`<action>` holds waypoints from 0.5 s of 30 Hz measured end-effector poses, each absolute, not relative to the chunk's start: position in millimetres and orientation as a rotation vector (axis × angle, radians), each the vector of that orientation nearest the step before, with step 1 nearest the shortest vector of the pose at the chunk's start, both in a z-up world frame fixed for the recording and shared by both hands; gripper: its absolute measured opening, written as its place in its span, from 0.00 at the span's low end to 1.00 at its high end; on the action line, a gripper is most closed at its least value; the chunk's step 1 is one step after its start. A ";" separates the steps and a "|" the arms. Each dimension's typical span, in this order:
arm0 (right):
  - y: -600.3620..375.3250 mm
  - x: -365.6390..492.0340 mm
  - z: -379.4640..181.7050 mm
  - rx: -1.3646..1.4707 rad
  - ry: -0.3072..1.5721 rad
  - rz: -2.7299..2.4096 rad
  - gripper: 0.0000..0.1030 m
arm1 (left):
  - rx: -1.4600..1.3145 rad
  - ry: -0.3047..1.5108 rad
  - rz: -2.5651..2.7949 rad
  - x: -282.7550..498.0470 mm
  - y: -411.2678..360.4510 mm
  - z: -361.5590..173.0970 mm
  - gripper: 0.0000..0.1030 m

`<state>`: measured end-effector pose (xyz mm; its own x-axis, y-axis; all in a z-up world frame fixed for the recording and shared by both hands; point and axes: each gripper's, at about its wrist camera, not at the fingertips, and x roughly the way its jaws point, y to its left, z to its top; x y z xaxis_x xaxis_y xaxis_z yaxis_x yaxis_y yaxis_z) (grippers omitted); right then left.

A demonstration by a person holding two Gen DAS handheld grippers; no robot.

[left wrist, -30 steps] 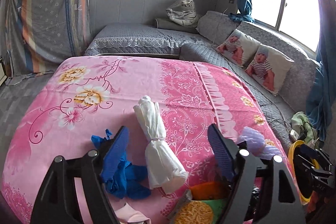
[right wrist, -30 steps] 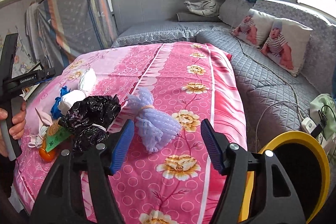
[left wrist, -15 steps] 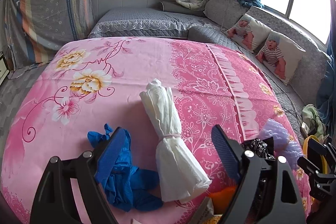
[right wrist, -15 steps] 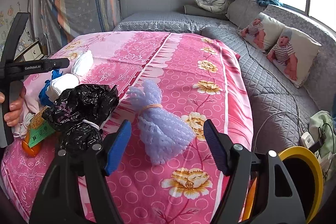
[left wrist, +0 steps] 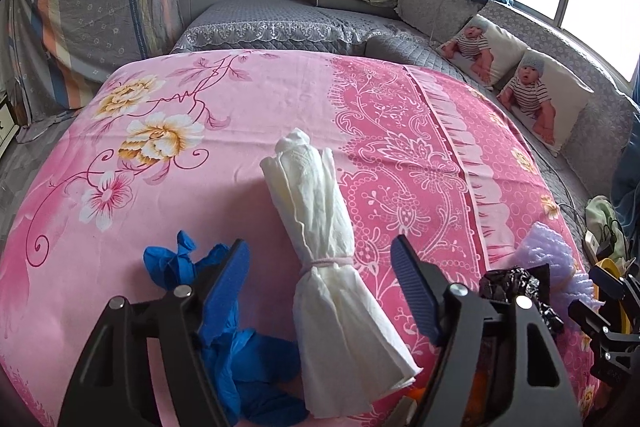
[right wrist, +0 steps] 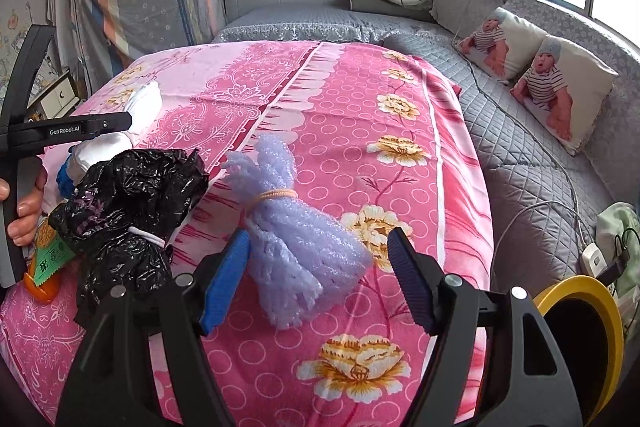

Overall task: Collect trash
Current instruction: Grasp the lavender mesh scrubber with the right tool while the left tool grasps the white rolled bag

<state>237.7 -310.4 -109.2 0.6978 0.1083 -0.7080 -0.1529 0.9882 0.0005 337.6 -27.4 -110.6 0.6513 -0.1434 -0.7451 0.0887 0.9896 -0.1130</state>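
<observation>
The left gripper (left wrist: 320,281) straddles a white paper roll (left wrist: 320,251) lying on the pink cloth (left wrist: 240,131); its jaws are closing but not yet touching. The roll looks light and crushable, best pinched near its rubber band. The right gripper (right wrist: 320,281) stands spread around a purple foam bundle (right wrist: 296,243), soft and springy; its left pad may already brush the foam. A yellow-rimmed bin (right wrist: 580,343) waits just beside the table.
</observation>
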 end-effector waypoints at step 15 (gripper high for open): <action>-306.5 244.5 -111.8 -0.039 0.793 0.166 0.22 | -0.119 0.872 -0.141 338.7 -21.6 -113.9 0.23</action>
<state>244.5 -306.5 -111.8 0.6896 0.1335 -0.7117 -0.1625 0.9863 0.0276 338.7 -21.6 -113.9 0.6350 -0.1716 -0.7532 0.0741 0.9841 -0.1617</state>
